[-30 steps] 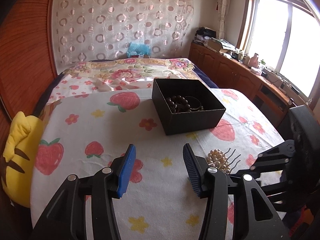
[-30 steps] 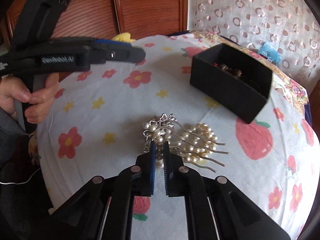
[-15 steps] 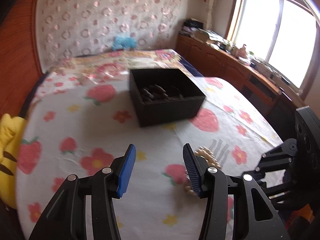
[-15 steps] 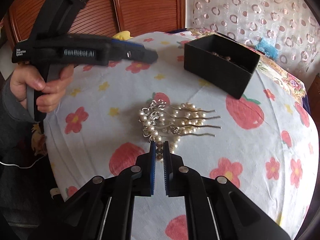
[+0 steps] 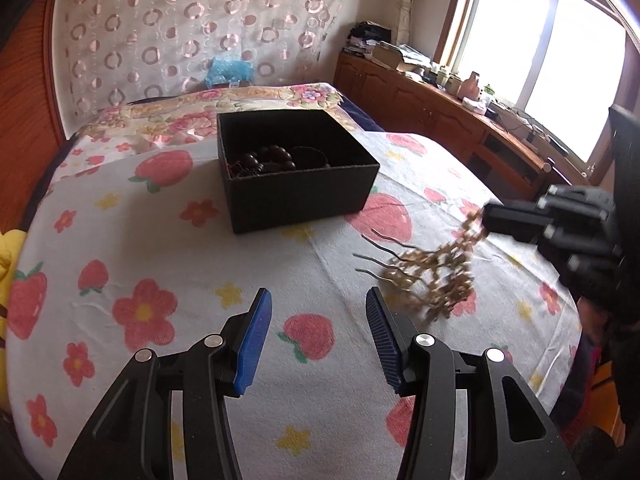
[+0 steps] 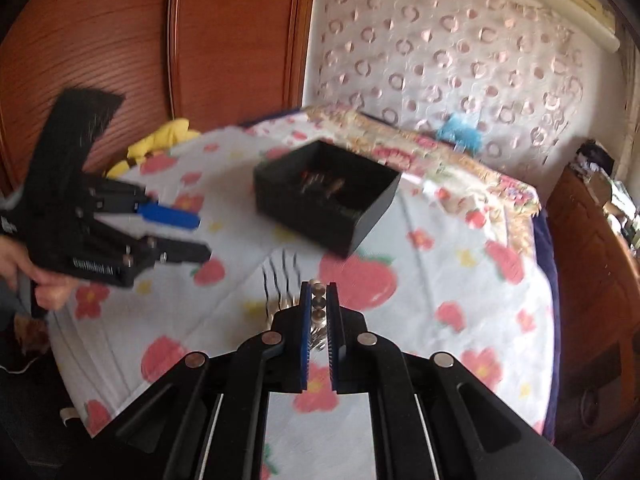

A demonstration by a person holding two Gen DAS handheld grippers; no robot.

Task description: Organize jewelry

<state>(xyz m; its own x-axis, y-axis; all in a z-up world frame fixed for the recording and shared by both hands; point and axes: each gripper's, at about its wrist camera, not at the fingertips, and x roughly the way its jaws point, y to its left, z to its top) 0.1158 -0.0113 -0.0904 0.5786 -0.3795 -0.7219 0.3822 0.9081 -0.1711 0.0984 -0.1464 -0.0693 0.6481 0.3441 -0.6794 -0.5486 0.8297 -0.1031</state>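
Apparently right gripper (image 6: 319, 292) jaws tight on pearl hair comb (image 5: 436, 276).

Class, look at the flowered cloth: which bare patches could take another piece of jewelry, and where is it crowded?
Free: the cloth left of the black box, toward the yellow cushion, and the strip between the box and the left gripper. Crowded: right of the box, where the right gripper holds the pearl hair comb, and inside the box, with dark beads.
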